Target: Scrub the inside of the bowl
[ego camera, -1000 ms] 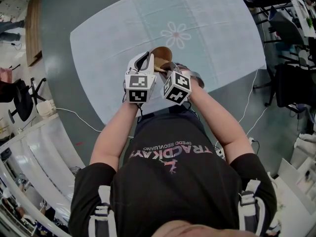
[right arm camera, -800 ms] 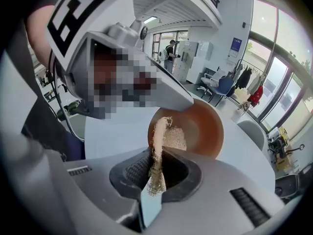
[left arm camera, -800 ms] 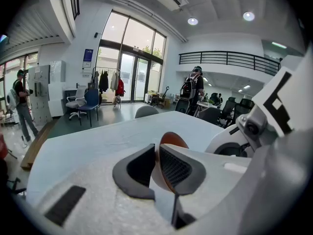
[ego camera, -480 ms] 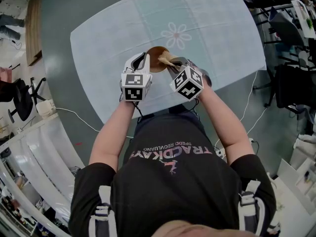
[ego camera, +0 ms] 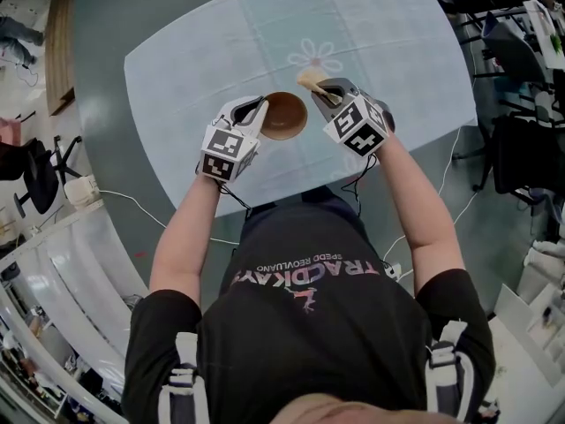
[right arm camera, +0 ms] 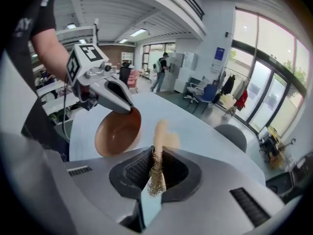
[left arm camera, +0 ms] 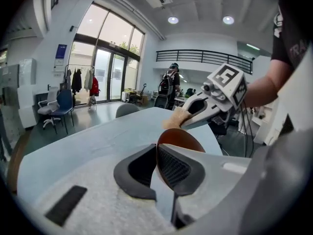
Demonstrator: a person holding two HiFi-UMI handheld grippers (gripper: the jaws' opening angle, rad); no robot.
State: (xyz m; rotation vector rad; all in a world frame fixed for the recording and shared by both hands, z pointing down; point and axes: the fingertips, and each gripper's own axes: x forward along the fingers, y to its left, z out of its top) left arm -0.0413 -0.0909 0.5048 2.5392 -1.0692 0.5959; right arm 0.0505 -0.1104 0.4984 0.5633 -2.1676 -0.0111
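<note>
Above table: left gripper clamps bowl rim; right gripper clamps scrubber; shirt reads "TRACKDAY".

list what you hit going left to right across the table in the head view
left gripper clamped on the bowl's rim → bowl → scrubber → right gripper holding the scrubber
</note>
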